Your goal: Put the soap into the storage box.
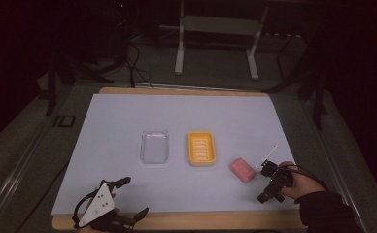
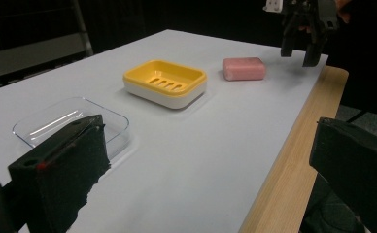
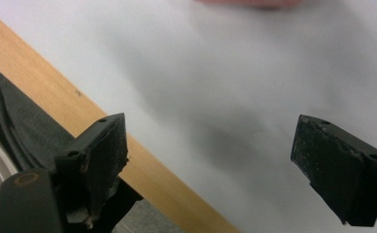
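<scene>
A pink soap bar (image 1: 243,169) lies on the white sheet, right of a yellow soap dish (image 1: 201,148) with a slotted floor. Left of the dish sits a clear plastic tray (image 1: 154,147). A hand holds my right gripper (image 1: 269,183) just right of the soap, tipped down at the table, open and empty. My left gripper (image 1: 133,198) is open at the front left edge, holding nothing. The left gripper view shows the tray (image 2: 72,124), the dish (image 2: 166,82), the soap (image 2: 244,68) and the right gripper (image 2: 297,56) beyond. The soap's edge (image 3: 249,2) shows at the top of the right gripper view.
The white sheet (image 1: 186,111) covers a wooden table whose edge (image 1: 201,221) shows along the front. A metal stand (image 1: 215,29) and cables stand on the dark floor behind the table. The wooden edge (image 3: 55,107) runs beside my right gripper's left jaw.
</scene>
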A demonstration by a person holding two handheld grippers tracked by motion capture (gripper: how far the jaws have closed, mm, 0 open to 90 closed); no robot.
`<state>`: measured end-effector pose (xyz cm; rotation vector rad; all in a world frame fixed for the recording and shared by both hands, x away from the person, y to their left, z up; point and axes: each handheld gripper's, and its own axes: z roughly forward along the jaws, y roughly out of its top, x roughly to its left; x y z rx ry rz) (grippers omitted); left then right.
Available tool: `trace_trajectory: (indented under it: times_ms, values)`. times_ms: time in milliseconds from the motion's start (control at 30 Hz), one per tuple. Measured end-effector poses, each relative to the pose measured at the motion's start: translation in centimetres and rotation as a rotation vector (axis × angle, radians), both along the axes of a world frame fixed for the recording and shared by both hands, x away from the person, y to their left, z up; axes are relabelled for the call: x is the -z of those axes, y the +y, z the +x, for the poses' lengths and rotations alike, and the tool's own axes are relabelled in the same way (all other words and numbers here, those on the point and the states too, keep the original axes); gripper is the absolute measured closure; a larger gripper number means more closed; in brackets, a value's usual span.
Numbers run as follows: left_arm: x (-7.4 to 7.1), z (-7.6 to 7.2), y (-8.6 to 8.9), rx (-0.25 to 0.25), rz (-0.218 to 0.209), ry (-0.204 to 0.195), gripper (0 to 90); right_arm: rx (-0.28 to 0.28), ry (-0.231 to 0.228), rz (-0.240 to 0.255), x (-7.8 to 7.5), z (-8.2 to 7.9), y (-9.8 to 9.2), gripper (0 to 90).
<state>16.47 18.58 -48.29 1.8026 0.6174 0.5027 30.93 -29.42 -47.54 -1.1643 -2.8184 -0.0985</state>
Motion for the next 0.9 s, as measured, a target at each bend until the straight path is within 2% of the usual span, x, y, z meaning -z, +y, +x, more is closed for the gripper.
trace_trajectory:
  times_ms: [267, 433, 633, 900]
  values:
    - [0.0, 0.0, 0.0, 0.001, -0.001, 0.001, 0.8, -0.030, -0.067, 0.002, -0.1, 0.7, 1.5, 12.9]
    - [0.0, 0.0, 0.0, 0.002, -0.001, 0.001, 0.8, 0.004, -0.074, 0.028, -0.4, 1.5, 2.1, 13.4]
    - [0.0, 0.0, 0.0, 0.004, -0.001, 0.002, 0.8, 0.019, -0.094, 0.046, -0.8, 2.6, 3.1, 14.4]
    - [0.0, 0.0, 0.0, 0.006, -0.002, 0.003, 0.8, 0.003, -0.133, 0.049, -0.8, 4.2, 4.6, 14.7]
